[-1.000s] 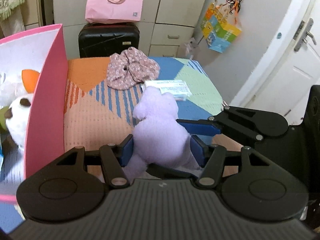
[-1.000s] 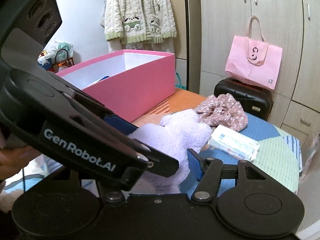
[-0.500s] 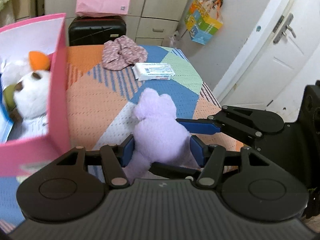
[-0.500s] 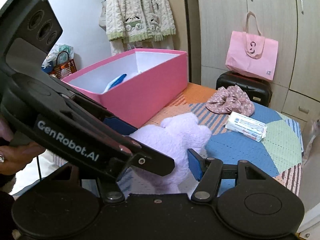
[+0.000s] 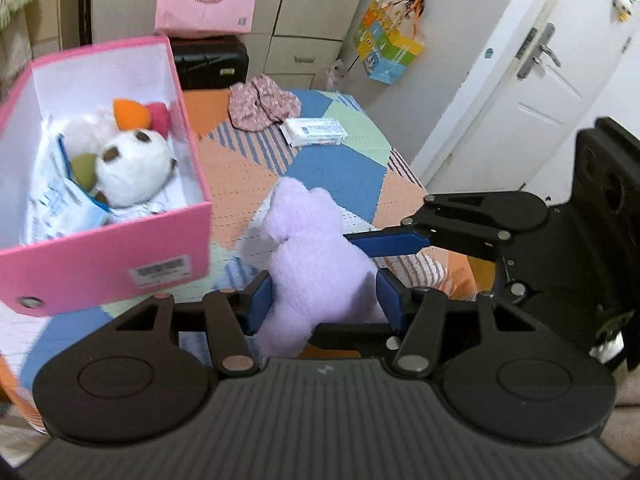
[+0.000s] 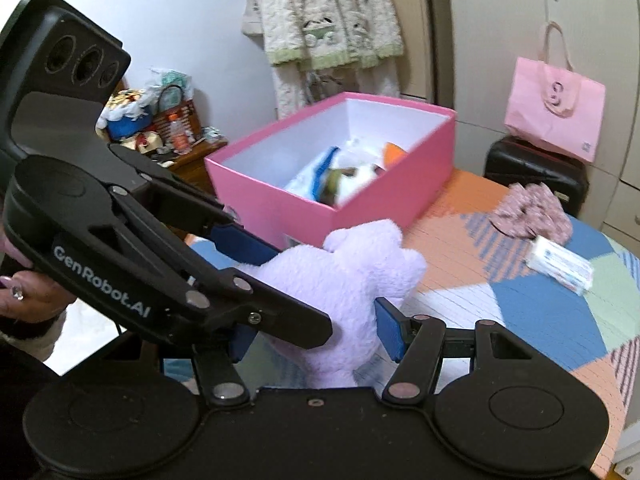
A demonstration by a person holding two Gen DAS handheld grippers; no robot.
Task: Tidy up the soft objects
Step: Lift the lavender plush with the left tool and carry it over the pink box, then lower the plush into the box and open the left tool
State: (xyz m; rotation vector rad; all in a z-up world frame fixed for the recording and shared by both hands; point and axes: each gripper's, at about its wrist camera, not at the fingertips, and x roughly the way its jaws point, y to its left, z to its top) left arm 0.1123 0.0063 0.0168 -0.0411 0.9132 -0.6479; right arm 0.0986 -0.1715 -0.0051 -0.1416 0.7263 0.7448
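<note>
My left gripper (image 5: 322, 294) and right gripper (image 6: 310, 330) both clamp the purple plush toy (image 5: 316, 260), held above the table (image 5: 336, 168); the pink box (image 5: 108, 256) lies just to its left.

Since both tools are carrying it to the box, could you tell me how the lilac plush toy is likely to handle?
The lilac plush toy probably squashes easily: both tools' blue pads press into its fleece. It likely flops, its head end unsupported beyond them. It seems light and unlikely to slip.
</note>
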